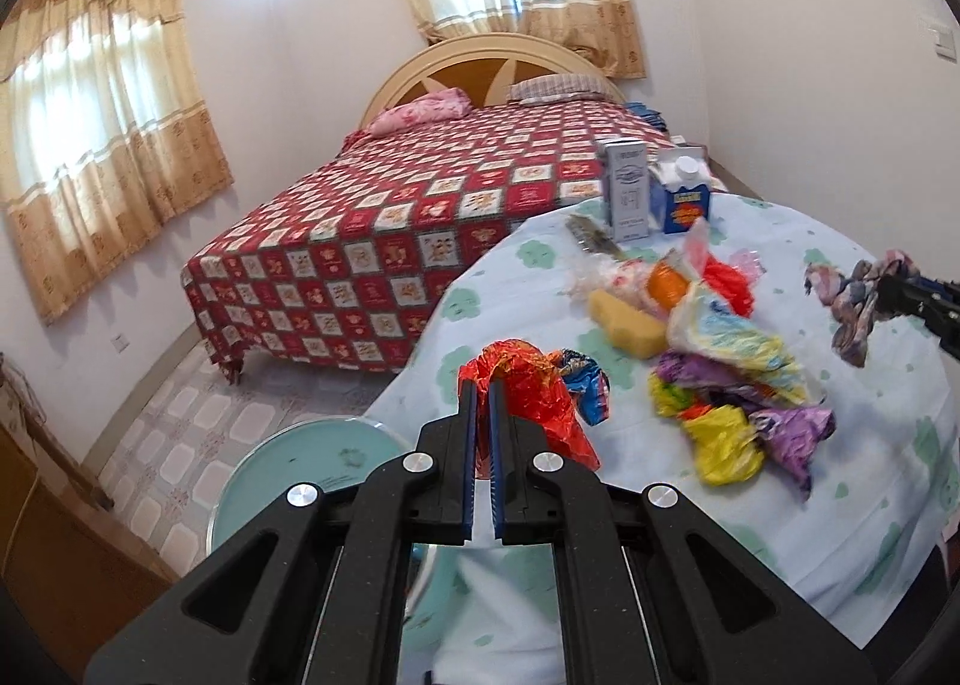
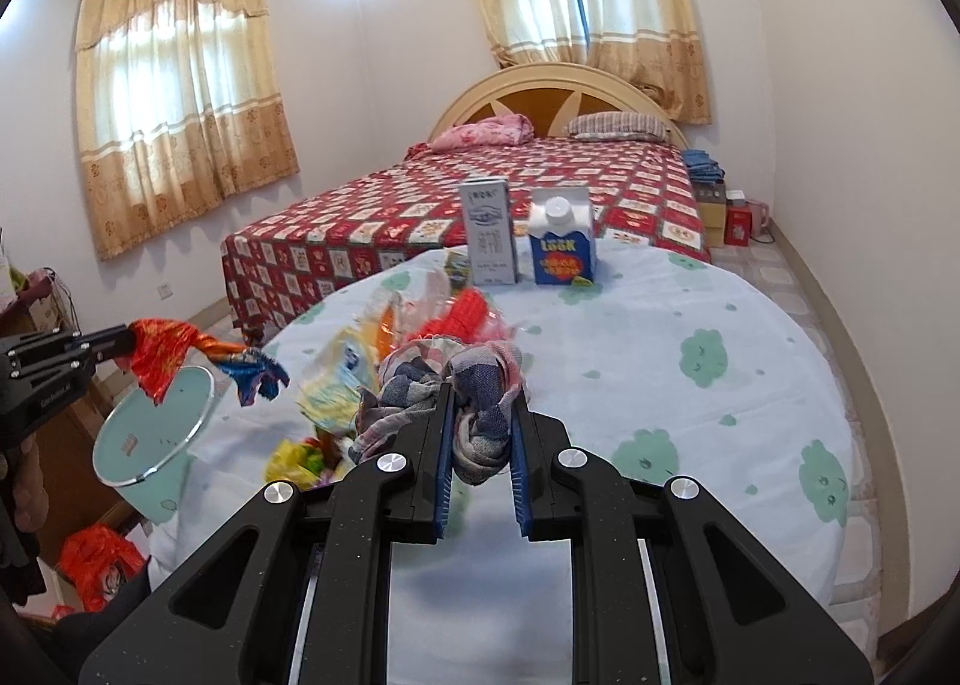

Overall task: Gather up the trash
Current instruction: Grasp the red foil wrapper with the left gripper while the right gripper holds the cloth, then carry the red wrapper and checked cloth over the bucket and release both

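The left gripper (image 1: pixel 483 385) has its fingers nearly closed, pinching a red-orange foil wrapper (image 1: pixel 528 391) with a blue twisted tail, held in the air over the bench (image 2: pixel 690 397) edge and above the pale green bin (image 2: pixel 153 433); the right gripper (image 2: pixel 483 415) clamps a crumpled checked cloth (image 2: pixel 468 397) between part-closed fingers; the remaining wrappers (image 1: pixel 738 385) lie heaped mid-bench, two cartons (image 2: pixel 561 244) standing upright behind them.
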